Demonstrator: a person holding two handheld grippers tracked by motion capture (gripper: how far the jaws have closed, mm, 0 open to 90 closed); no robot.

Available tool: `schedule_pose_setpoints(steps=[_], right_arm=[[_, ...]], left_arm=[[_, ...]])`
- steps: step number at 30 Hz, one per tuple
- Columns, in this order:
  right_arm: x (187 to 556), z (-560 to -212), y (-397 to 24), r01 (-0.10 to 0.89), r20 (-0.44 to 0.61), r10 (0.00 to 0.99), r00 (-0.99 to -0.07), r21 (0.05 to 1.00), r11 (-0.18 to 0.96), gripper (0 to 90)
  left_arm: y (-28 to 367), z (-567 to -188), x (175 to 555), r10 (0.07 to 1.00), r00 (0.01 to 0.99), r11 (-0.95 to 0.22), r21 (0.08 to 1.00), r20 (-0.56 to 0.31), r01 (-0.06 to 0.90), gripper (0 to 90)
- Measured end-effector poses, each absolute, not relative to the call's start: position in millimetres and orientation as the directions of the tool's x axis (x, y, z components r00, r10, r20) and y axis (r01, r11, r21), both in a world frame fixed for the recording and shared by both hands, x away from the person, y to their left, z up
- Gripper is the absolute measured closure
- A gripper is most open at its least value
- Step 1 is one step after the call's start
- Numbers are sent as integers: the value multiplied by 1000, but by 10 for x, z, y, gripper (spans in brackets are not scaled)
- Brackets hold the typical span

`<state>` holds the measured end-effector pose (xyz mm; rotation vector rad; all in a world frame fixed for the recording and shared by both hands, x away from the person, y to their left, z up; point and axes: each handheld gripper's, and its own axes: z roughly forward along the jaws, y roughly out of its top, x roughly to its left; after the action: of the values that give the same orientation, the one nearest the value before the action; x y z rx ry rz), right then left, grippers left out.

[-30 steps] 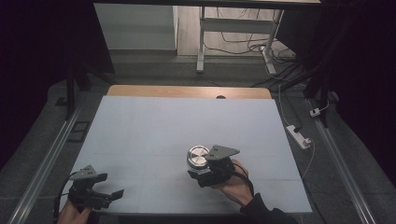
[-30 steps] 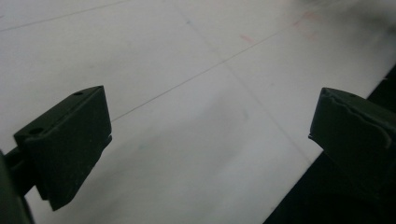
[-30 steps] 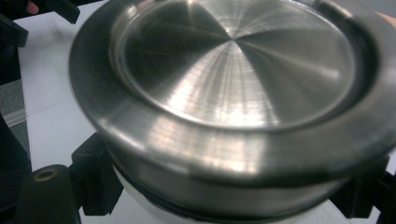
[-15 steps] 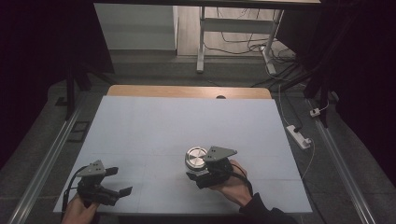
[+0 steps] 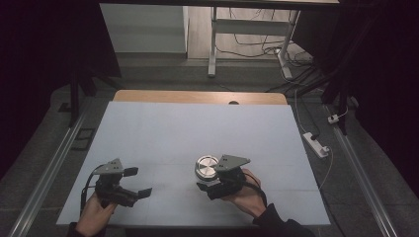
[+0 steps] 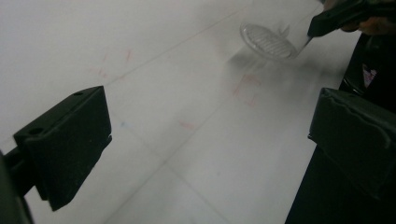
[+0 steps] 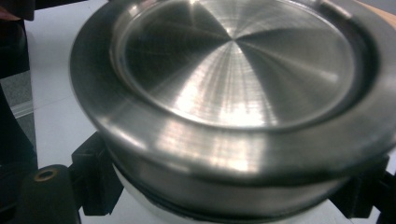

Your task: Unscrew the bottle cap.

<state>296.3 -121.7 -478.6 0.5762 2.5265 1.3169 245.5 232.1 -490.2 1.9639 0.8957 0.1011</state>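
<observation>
Tin [image 5: 206, 167], round and metal, sits near the front middle of the white table [image 5: 197, 123], clamped low on its sides by the right gripper [image 5: 210, 178]. Its brushed lid [image 7: 233, 65], without readable writing, looms close in the right gripper view. Left gripper [image 5: 134, 181] hovers well apart, jaws wide and holding nothing.

In the right gripper view the round metal container [image 7: 233, 107] runs past the top, right and bottom edges, hiding the jaws behind its wall. In the left gripper view it [image 6: 268, 39] is a blurred disc near the surface's far edge.
</observation>
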Motion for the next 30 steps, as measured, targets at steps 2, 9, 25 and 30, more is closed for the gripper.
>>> schedule_pose_setpoints(steps=[2,9,25,30], right_arm=[[2965,-4788,-1216,233,-26,444,-896,824,517,153],[2970,-4790,-1222,228,-17,430,-902,829,511,153],[3020,-4796,-1219,198,3,350,-937,829,524,153],[3037,-4808,-1187,168,9,284,-959,823,543,153]], left_arm=[[2260,-4858,2512,619,738,-299,788,-269,539,0],[2007,-4710,2706,564,798,-365,801,-215,474,0],[1471,-4451,3093,338,932,-488,822,-131,293,0],[1318,-4412,3156,199,972,-527,822,-126,214,0]])
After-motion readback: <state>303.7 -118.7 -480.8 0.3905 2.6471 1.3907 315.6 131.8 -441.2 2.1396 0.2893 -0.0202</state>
